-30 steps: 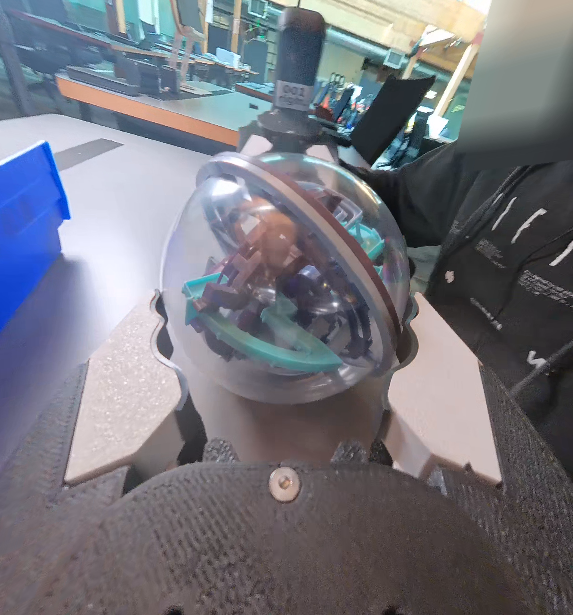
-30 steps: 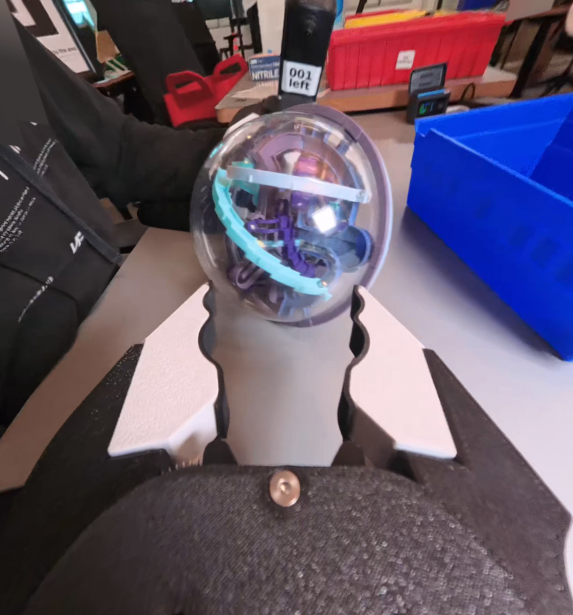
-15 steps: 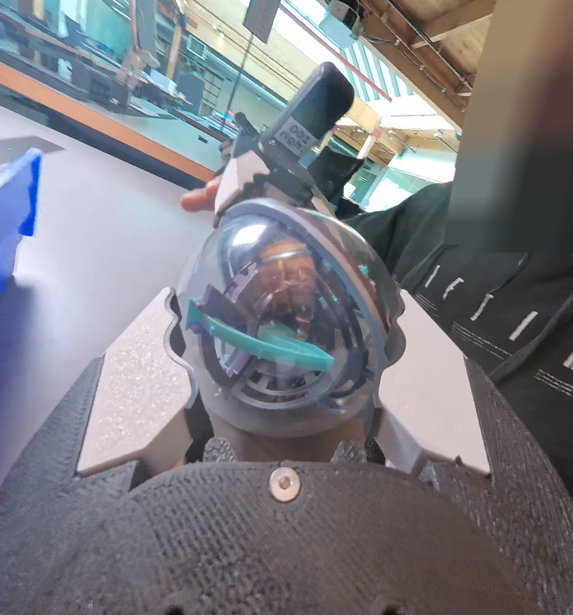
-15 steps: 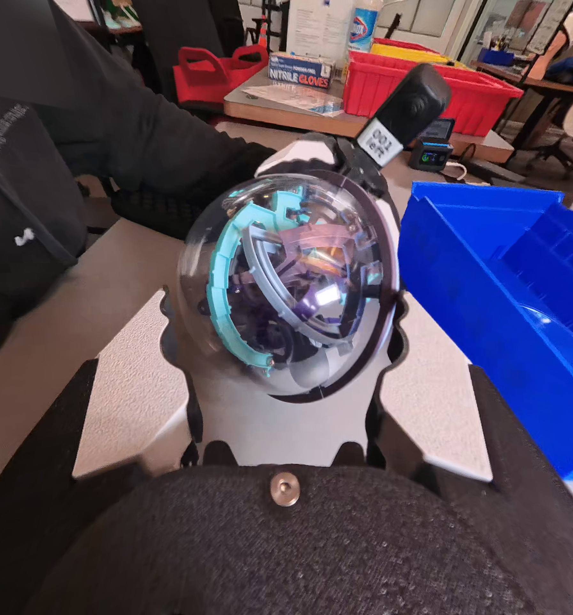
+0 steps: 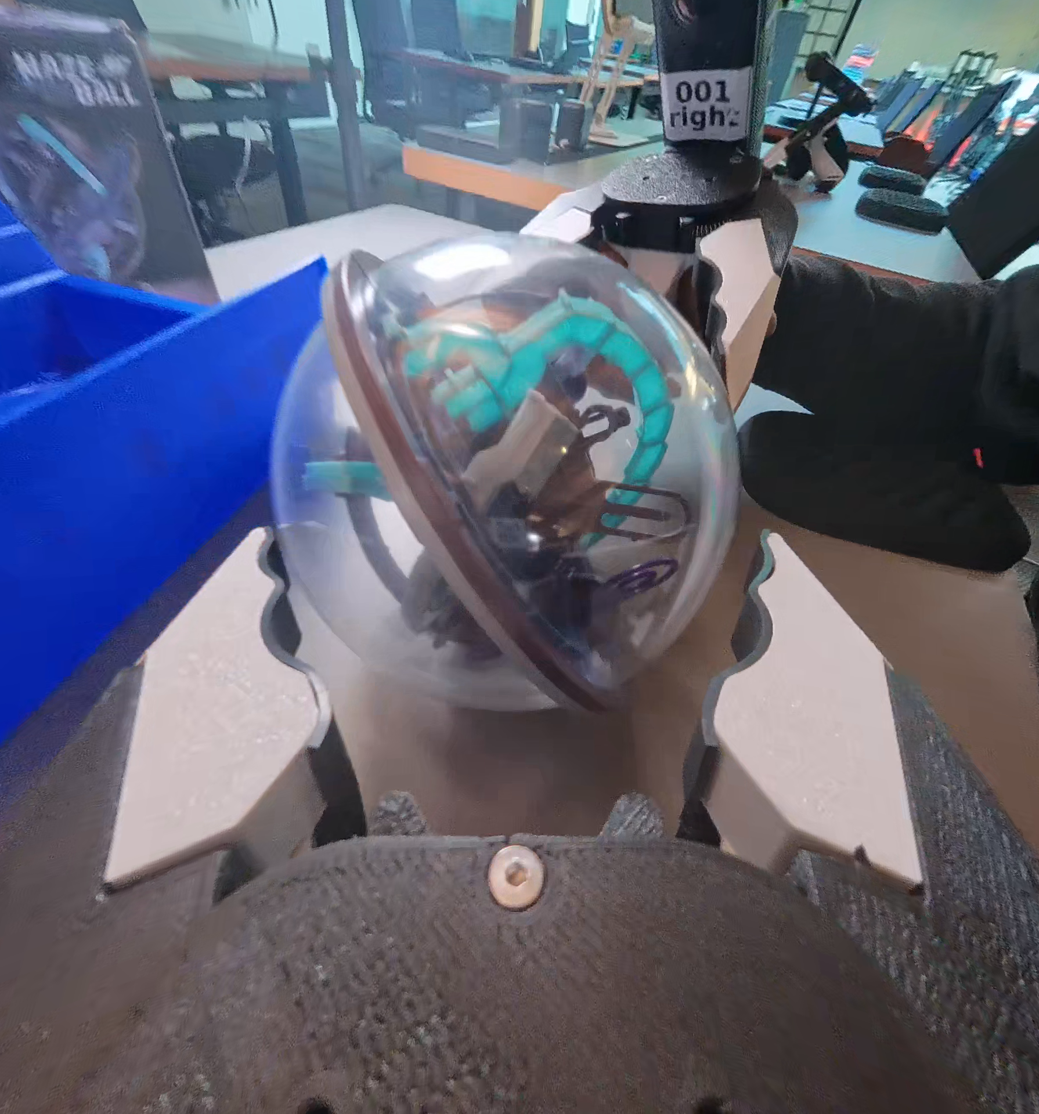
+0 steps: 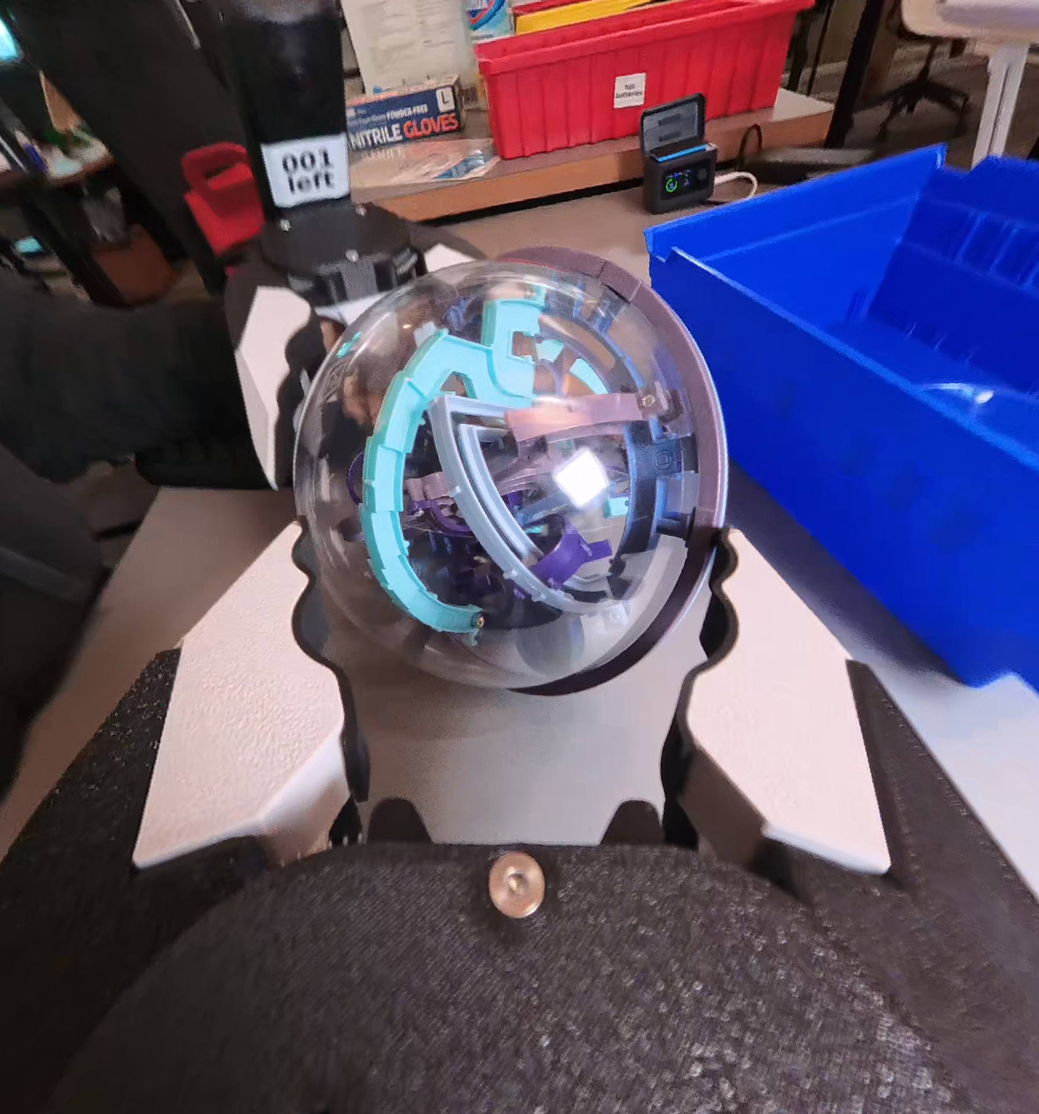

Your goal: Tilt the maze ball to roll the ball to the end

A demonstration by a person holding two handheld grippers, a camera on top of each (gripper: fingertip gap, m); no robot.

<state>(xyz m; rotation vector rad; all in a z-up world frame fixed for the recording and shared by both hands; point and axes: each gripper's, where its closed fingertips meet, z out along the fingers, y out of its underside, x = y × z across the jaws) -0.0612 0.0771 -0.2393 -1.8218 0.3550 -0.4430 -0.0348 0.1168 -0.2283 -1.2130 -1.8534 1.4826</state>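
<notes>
The maze ball [image 5: 505,470] is a clear sphere with teal, purple and grey tracks inside, just above the table [image 5: 505,759]. My right gripper [image 6: 508,536] is shut on it: both pads press its sides in the right wrist view [image 6: 505,470]. My left gripper [image 5: 514,542] is open around the ball from the opposite side. Its left finger [image 5: 264,572] is at the shell, while a gap shows at the right finger [image 5: 764,572]. The right gripper also shows behind the ball [image 5: 680,229]. I cannot make out the small ball inside.
A blue bin [image 5: 113,452] stands close beside the ball, also in the right wrist view [image 6: 897,392]. The maze ball's box [image 5: 71,151] stands behind it. A person's dark sleeve [image 5: 897,422] is on the other side. A red bin [image 6: 625,78] sits on a far table.
Half a second ago both grippers held the ball raised and tilted. Now it is lower and turned, with its rim slanting the other way, and my left gripper has opened off it.
</notes>
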